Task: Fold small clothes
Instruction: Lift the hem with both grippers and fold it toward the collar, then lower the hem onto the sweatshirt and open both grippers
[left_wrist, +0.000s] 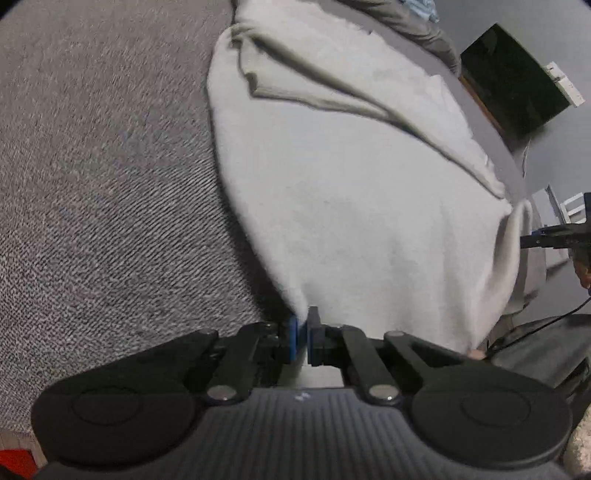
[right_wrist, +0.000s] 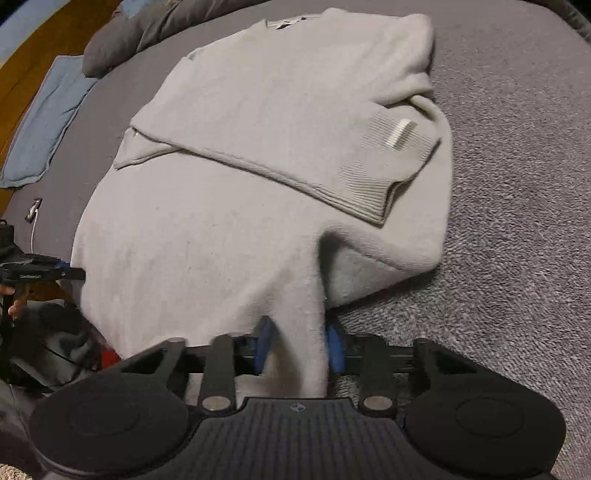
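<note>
Left tool (left_wrist: 302, 338) pinching sweater (left_wrist: 369, 206); right tool (right_wrist: 299, 347) likewise

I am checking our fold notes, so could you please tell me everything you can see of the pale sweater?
The sweater is pale grey-white, soft and fuzzy, apparently knitted, with ribbed cuffs. It lies spread on a grey blanket, neck far from the cameras, both sleeves folded across the body; one cuff shows a white label. Its near hem is lifted at two corners: the left gripper has its jaws shut on one, and the right gripper holds a bunch of cloth at the other.
</note>
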